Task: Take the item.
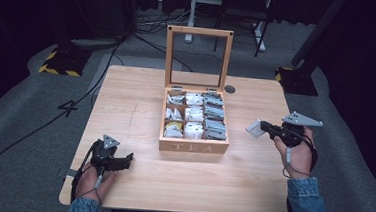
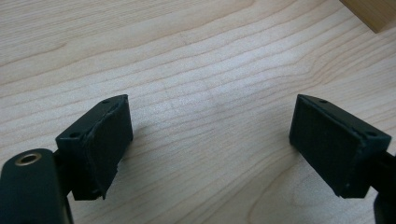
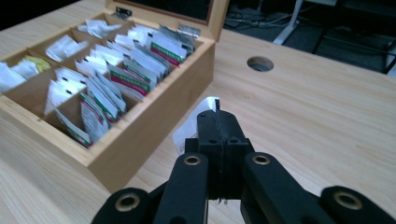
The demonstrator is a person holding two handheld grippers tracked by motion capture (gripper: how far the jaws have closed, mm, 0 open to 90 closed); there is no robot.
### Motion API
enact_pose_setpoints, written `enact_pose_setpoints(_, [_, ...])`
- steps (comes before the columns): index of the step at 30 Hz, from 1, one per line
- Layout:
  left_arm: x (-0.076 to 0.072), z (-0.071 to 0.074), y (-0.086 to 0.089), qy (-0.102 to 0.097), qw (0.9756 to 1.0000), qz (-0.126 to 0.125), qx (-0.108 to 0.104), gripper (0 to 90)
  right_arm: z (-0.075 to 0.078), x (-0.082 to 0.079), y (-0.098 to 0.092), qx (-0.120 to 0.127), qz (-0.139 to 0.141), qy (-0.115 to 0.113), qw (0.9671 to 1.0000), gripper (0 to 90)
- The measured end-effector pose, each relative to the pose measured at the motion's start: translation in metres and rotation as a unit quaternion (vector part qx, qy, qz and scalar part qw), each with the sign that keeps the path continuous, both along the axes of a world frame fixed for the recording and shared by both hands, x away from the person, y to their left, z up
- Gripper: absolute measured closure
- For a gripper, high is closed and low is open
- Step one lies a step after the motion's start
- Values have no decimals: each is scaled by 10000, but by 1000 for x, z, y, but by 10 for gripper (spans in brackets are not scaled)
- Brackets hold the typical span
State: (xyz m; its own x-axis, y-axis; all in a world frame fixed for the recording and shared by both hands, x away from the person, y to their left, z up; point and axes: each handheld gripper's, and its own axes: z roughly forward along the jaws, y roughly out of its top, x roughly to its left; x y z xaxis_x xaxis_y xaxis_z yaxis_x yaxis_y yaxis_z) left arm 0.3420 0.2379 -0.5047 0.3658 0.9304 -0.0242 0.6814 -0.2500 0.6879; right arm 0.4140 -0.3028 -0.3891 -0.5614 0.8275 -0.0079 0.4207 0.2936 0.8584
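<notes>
A wooden tea box (image 1: pixel 193 146) marked TEA stands mid-table with its glass lid (image 1: pixel 197 56) propped upright. Its compartments hold several tea bags (image 3: pixel 135 70). To the right of the box, above the table, my right gripper (image 1: pixel 267 129) is shut on a white tea bag (image 1: pixel 255 129); the same bag (image 3: pixel 190 130) sticks out beyond the closed jaws just outside the box's wall (image 3: pixel 154 126). My left gripper (image 1: pixel 121 160) rests low over the table's front left, jaws wide open with bare wood between its pads (image 2: pixel 109 144).
A round cable hole (image 1: pixel 230 89) sits in the tabletop behind the box, also seen as the hole (image 3: pixel 260 63). Cables and stand legs lie on the floor beyond the table's far edge. A corner of the box (image 2: pixel 371 14) shows at the top right.
</notes>
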Motion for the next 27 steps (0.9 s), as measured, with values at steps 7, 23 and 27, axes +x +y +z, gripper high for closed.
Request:
enact_pose_setpoints(7, [0,0,0,0,10000,0,-1,137,-23,11,-4,-130,-124,354,9992,900])
enact_pose_setpoints(23, [0,0,0,-2,10000,1,-3,136,-49,23,-11,-251,-308,923,9949,900])
enact_pose_setpoints(27, [0,0,0,-2,10000,1,-2,136,-52,24,-13,-257,-368,976,9942,900])
